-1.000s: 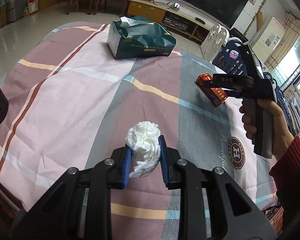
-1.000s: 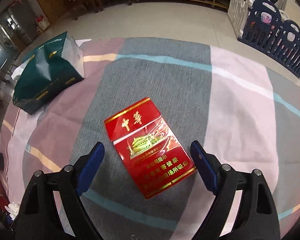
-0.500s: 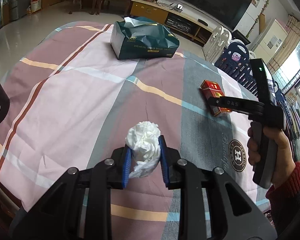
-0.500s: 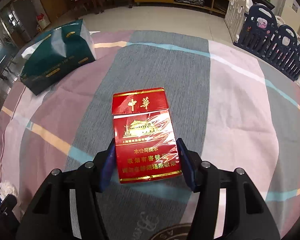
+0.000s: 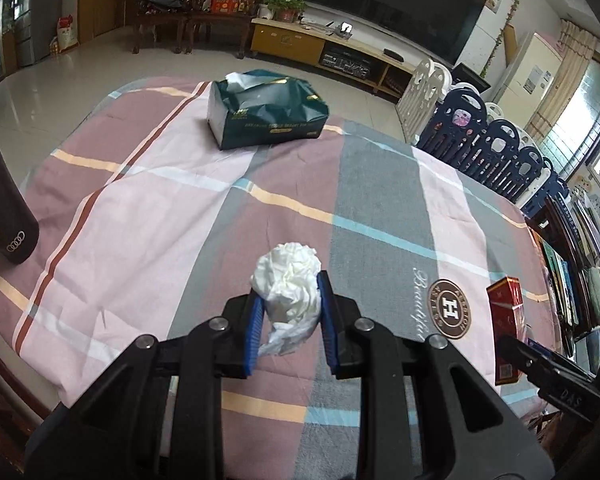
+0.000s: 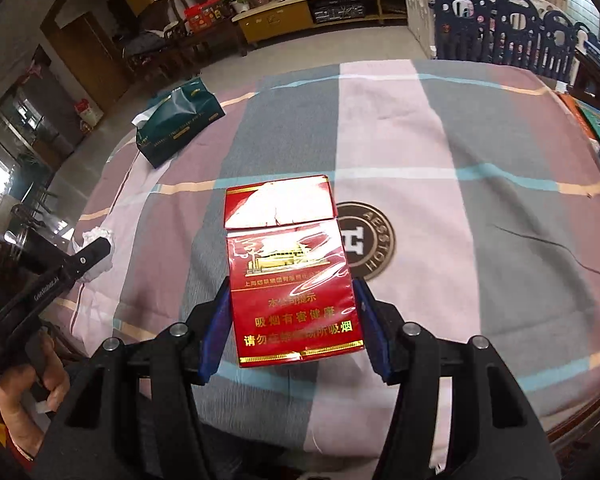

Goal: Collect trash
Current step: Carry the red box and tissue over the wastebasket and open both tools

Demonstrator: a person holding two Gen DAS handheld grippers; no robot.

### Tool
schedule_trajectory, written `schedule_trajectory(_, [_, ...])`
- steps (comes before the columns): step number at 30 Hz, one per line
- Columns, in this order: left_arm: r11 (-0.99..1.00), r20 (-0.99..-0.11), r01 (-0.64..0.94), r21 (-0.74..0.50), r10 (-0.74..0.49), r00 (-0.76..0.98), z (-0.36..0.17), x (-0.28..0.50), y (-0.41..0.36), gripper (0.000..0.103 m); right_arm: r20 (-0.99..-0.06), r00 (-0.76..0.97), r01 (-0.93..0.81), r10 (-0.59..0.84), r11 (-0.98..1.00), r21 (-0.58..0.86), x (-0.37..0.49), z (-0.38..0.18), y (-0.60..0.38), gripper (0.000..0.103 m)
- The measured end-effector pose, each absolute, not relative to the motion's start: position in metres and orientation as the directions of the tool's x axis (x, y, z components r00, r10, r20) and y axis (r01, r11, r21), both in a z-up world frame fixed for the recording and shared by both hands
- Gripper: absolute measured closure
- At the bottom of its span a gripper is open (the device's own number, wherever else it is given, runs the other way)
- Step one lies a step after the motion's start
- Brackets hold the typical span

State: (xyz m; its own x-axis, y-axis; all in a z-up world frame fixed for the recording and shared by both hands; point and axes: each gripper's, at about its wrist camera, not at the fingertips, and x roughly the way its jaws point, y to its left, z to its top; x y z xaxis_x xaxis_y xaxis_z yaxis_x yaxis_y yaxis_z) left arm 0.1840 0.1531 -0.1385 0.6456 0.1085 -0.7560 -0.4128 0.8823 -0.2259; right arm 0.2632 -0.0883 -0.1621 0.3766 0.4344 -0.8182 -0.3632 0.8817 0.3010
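A wide surface under a plaid cloth of pink, mauve and grey, crossed by thin blue and yellow lines, fills both views; a round brown logo with an H is printed on a grey band. Toward the far edge lies a dark green tissue pack, a white sheet poking from its top. At the left rim of the left wrist view stands a dark cylinder with a four-ring emblem.

The right gripper has its blue-padded fingers pressed against both long sides of a red cigarette pack, flip top pointing away; the pack's glossy face shows gold print. In the left wrist view this pack looks held clear of the cloth, close to the near right edge beside the logo.

The left gripper has its fingers drawn narrow around a crumpled white tissue ball, which bulges above the pads and trails a twisted tail below them. Whether the ball touches the cloth cannot be told
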Motion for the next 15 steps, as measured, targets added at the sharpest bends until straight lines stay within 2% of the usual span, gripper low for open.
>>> schedule_trajectory(9, [0.932, -0.731, -0.282, -0.226, 0.029, 0.682, -0.101, 0.133, 0.082, 0.077, -0.784, 0.436, -0.304, 0.441, 0.892, 0.333, 0.174, -0.128, -0.152, 0.045])
schedule_trajectory(15, [0.962, -0.729, -0.126, -0.243, -0.096, 0.678, -0.088, 0.088, 0.03, 0.077, -0.778, 0.465, -0.242, 0.422, 0.906, 0.347, 0.12, -0.11, -0.204, 0.045])
